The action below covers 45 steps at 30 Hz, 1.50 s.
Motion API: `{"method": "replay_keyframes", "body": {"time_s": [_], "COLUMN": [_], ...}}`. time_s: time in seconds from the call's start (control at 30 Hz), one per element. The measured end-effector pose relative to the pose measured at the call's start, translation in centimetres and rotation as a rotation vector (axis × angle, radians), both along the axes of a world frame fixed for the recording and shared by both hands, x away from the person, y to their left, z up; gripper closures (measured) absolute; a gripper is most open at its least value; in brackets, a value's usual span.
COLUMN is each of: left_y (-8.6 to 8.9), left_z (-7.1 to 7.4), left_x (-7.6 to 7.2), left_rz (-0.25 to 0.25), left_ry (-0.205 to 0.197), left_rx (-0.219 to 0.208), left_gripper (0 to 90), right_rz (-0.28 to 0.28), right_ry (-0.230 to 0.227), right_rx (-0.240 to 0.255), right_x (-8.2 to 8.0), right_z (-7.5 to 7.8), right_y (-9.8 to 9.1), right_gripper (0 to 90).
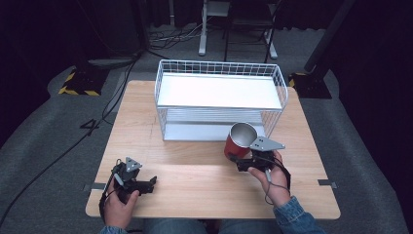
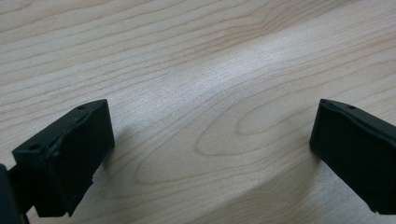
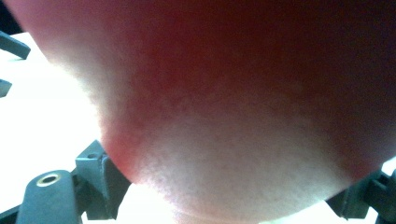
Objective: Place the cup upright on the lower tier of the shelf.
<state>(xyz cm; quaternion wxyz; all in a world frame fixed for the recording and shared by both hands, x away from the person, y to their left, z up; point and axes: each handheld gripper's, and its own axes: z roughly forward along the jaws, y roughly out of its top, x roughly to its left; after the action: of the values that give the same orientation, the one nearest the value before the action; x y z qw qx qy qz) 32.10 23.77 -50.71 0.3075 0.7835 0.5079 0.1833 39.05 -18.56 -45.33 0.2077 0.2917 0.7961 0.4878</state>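
Right of the frame's centre, the right gripper (image 1: 242, 161) pinched a red cup (image 1: 238, 141) above the bench (image 1: 195, 180), just before the wire rack (image 1: 219, 100). Lower left, the left gripper (image 1: 152, 183) rested spread, empty. Keeping the cup level would likely ease shelving it.

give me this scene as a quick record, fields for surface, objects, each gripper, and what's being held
surface: light wooden table
objects: white wire rack with two shelves at the table's far side; red cup with a silver inside
left gripper: low over bare wood at the near left, jaws wide apart, nothing between them
right gripper: closed on the red cup, holding it tilted in front of the rack
held: red cup, right gripper
rack contents: both shelves look bare
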Motion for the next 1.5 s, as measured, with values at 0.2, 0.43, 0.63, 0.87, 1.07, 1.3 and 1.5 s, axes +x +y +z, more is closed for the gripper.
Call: {"method": "replay_keyframes", "body": {"time_s": [0.2, 0.43, 0.63, 0.87, 1.07, 1.3, 1.5], "left_y": [0.0, -0.1, -0.1, -0.1, -0.1, -0.2, -0.2], "left_z": [0.0, 0.0, 0.0, 0.0, 0.0, 0.0, 0.0], "left_x": [-0.1, -0.2, -0.3, -0.3, -0.2, 0.0, 0.3], "left_rz": [0.005, 0.011, 0.009, 0.009, 0.009, 0.01, 0.013], "left_ry": [0.004, 0.0, 0.001, 0.0, 0.002, 0.003, 0.001], "left_rx": [-0.001, 0.0, 0.001, 0.001, -0.001, -0.003, -0.003], "left_gripper": [0.1, 0.1, 0.1, 0.1, 0.1, 0.1, 0.1], "right_rz": [0.0, 0.003, -0.006, -0.023, -0.039, -0.057, -0.075], "right_ry": [0.03, 0.047, 0.047, 0.047, 0.032, 0.033, 0.031], "right_rx": [-0.01, -0.019, -0.021, -0.022, -0.023, -0.018, -0.005], "right_x": [2.2, 4.0, 5.3, 6.8, 8.4, 9.7, 10.8], "right_z": [0.3, 0.1, -0.2, -0.6, -1.0, -1.5, -1.8], "right_y": [0.8, 1.9, 2.8, 3.7, 4.6, 5.4, 5.9], "right_gripper": [17.2, 17.2, 17.2, 17.2, 17.2, 17.2, 17.1]}}
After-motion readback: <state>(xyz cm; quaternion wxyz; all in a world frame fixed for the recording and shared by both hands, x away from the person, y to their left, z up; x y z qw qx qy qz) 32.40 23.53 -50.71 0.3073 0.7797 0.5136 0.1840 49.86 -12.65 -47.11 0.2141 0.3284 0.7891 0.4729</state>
